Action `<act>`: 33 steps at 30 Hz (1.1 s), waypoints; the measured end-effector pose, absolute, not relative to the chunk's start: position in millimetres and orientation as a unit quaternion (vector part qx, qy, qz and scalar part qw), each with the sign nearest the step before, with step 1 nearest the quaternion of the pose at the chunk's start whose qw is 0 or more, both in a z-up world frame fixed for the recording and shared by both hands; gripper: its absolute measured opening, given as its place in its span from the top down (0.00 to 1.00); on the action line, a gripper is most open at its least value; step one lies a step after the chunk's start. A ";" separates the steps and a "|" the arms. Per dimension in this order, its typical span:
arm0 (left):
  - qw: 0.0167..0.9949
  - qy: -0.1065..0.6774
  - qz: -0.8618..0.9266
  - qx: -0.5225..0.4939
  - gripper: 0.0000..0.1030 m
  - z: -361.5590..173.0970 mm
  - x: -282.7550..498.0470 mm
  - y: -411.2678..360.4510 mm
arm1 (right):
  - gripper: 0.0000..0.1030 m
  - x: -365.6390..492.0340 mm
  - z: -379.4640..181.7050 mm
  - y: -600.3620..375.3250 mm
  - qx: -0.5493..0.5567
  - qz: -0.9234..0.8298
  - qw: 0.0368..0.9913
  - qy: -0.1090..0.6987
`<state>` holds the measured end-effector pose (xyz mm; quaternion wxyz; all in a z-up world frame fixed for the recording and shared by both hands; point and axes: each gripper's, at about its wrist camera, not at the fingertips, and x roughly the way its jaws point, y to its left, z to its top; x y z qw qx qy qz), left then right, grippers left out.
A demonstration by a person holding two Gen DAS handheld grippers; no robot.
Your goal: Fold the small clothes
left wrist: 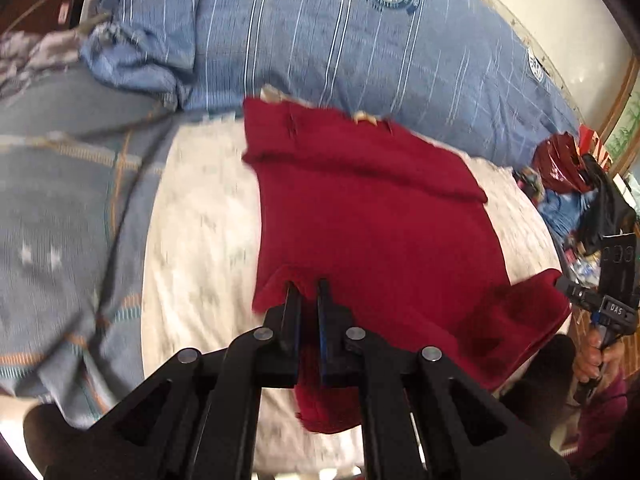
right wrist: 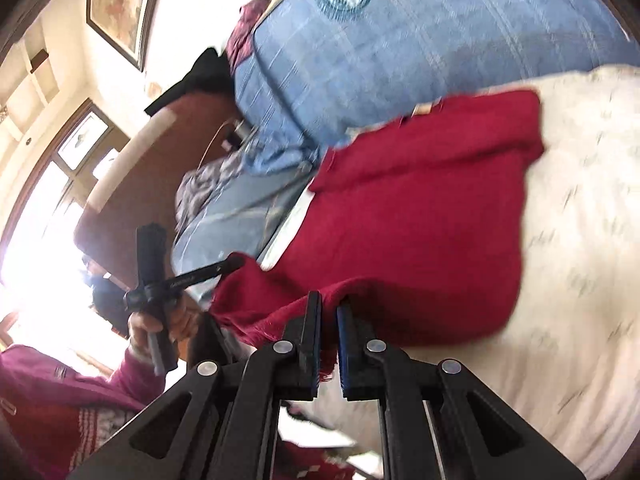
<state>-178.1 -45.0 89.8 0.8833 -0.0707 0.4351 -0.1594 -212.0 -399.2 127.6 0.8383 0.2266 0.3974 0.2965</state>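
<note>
- Bed [left wrist: 192,240]: pale sheet, with a blue striped duvet [left wrist: 320,40] heaped at 12 o'clock in the left wrist view.
- Red garment [left wrist: 372,216]: small knit piece spread mid-sheet, far edge toward the duvet, near hem raised off the sheet at both corners.
- Left tool [left wrist: 305,286]: we read it clamped on the near hem corner at 6 o'clock; red cloth shows between the pads.
- Right tool [right wrist: 329,300]: likewise pinched on the hem's other corner, cloth draping from it.
- Step, as we judge it: start of the first fold, hem gripped at two corners and lifted.
- Next move calls for carrying both corners together toward 12 o'clock, keeping the hem taut and level, and laying it along the far edge before letting go. Frames are blurred; edge alignment is unclear.
</note>
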 end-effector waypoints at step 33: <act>0.927 0.359 -0.098 -0.034 0.96 120.2 -48.2 -88.1 | 0.95 -73.9 143.3 -447.8 0.257 0.148 0.900 0.320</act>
